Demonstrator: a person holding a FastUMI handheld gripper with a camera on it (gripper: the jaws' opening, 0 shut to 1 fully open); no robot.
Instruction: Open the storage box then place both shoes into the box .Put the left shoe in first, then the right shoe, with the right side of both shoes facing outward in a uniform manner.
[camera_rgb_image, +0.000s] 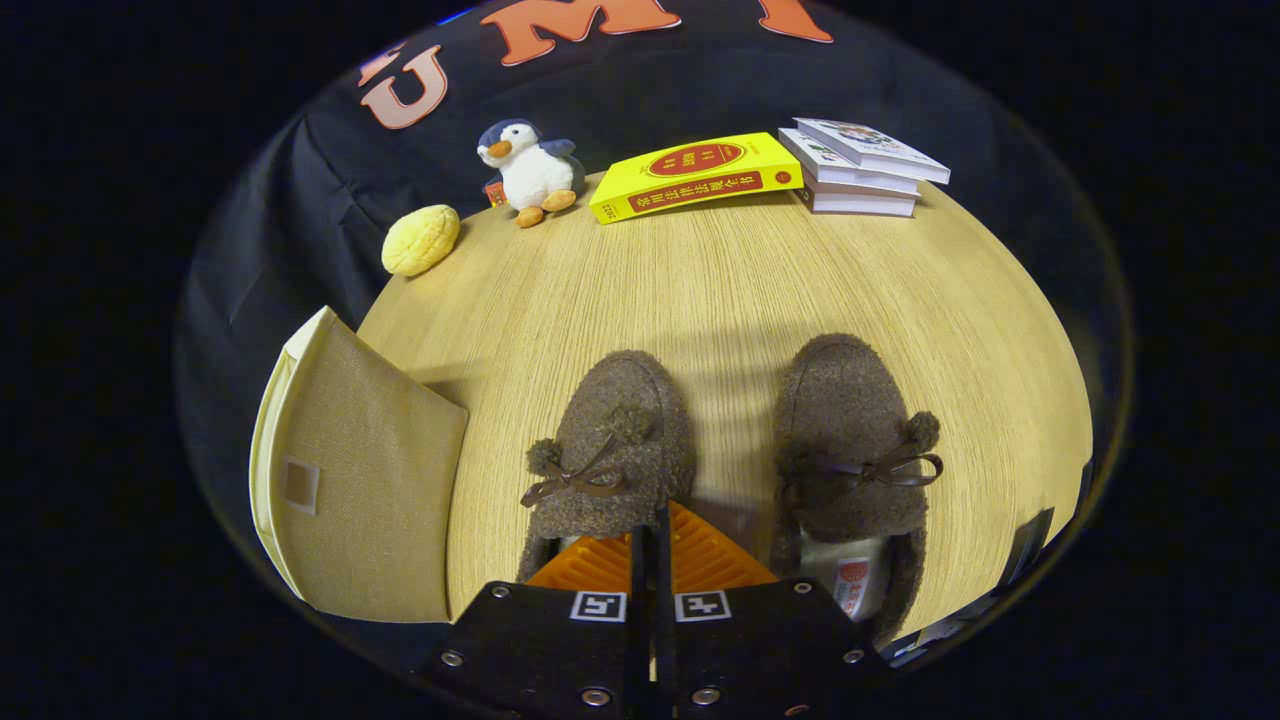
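Observation:
Two brown fuzzy slippers with pompom bows lie side by side on the wooden table (740, 290), toes pointing away from me. The left shoe (610, 440) is just ahead of my fingers, and the right shoe (850, 440) lies to their right. My gripper (652, 535) is shut, its fingers pressed together over the heel end of the left shoe, by the right rim of its opening. I see nothing held between them. The beige fabric storage box (350, 480) stands closed to the left of the left shoe.
Along the table's far edge sit a yellow bun-shaped toy (420, 240), a plush penguin (530, 172), a yellow book (695, 175) and a stack of white books (862, 165). Bare wood stretches between the shoes and these things.

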